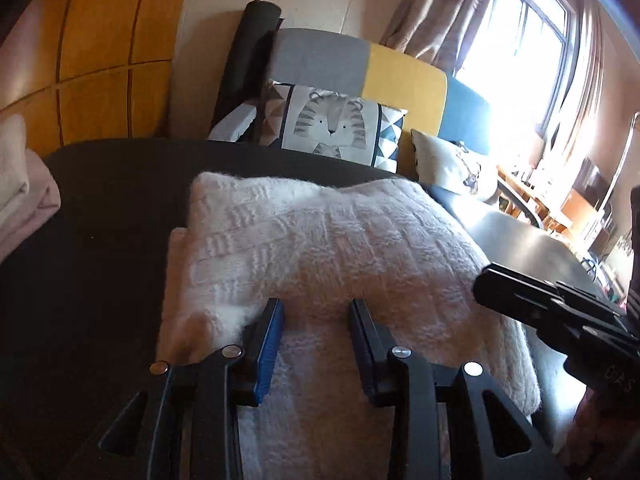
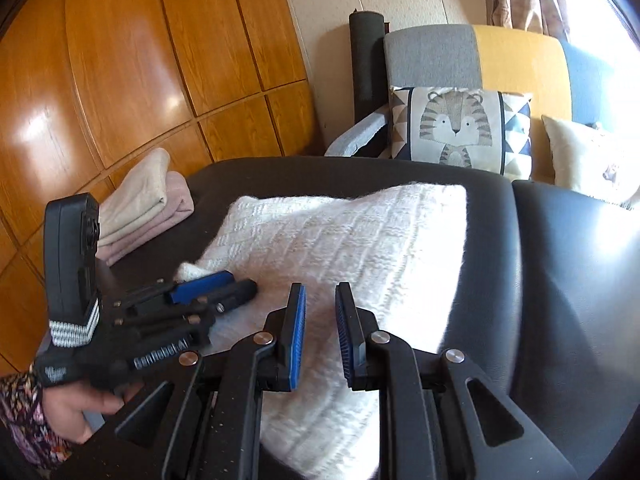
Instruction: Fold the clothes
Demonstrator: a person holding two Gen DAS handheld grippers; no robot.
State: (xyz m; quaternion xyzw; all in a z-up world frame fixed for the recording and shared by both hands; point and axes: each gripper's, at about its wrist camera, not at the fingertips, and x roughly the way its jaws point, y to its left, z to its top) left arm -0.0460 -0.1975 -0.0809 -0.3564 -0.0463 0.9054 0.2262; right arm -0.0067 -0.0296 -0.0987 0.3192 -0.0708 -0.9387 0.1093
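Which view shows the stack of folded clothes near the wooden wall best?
The right wrist view: the folded stack lies whole on the dark table, cream piece over pink, left of the white knit sweater. The left wrist view catches only a cropped sliver of the stack at its left edge.

White ribbed sweater [image 2: 352,240], black table [image 2: 560,280]
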